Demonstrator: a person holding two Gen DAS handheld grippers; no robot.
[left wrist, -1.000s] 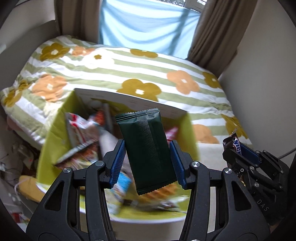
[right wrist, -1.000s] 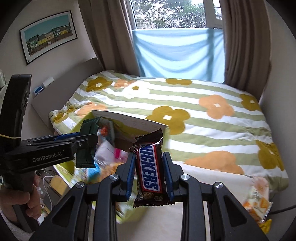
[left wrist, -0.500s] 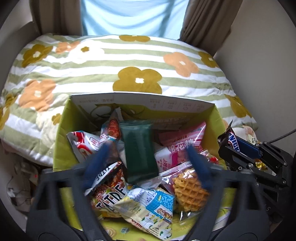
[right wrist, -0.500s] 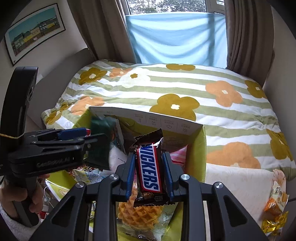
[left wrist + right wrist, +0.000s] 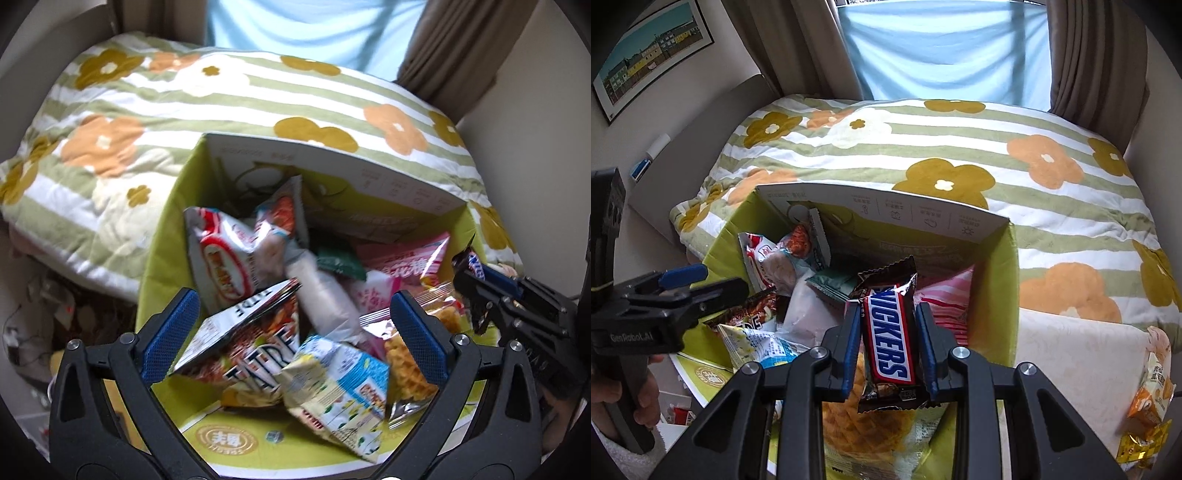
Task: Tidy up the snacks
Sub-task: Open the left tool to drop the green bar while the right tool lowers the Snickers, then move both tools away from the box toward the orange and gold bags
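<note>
A green cardboard box holds several snack packets. My left gripper is open and empty above the box's near side. The dark green packet lies inside among the other snacks. My right gripper is shut on a Snickers bar and holds it over the box; it shows at the right edge of the left wrist view.
The box stands against a bed with a floral striped quilt. An orange snack packet and a yellow one lie on the white surface right of the box. Clutter lies on the floor at left.
My left gripper opened and the dark green packet dropped into the box. The right gripper moved forward over the box with the Snickers bar.
</note>
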